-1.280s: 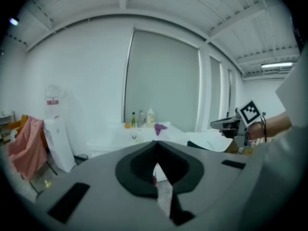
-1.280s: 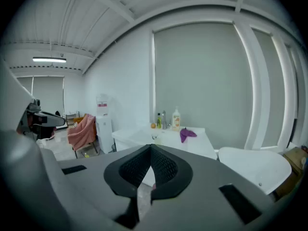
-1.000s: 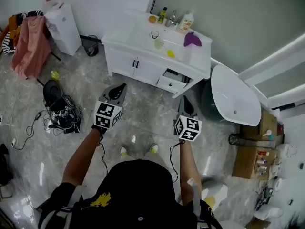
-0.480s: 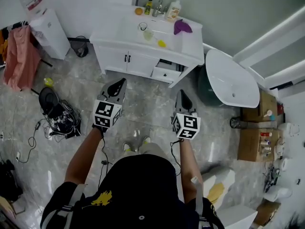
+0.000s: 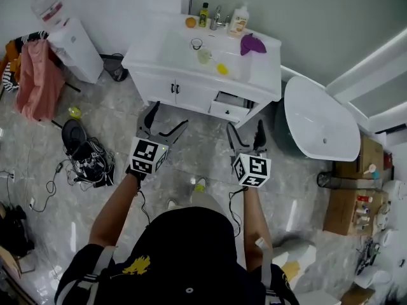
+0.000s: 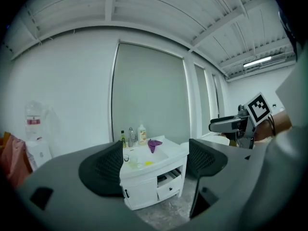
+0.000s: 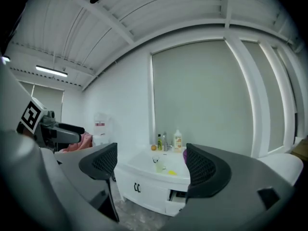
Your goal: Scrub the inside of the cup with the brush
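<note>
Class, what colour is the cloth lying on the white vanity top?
Purple; the cloth shows best in the head view.

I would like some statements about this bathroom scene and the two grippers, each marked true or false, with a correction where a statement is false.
1. The purple cloth lies on top of the white vanity cabinet. True.
2. The left gripper is shut on the clear drinking cup. False: its jaws stand apart with nothing between them, having just been opening; the cup stands on the vanity.
3. One drawer of the vanity is pulled open. True.
4. In the head view the white oval bathtub is at the vanity's left. False: it is at its right.
5. The right gripper holds nothing. True: its jaws have just been opening and are empty.
</note>
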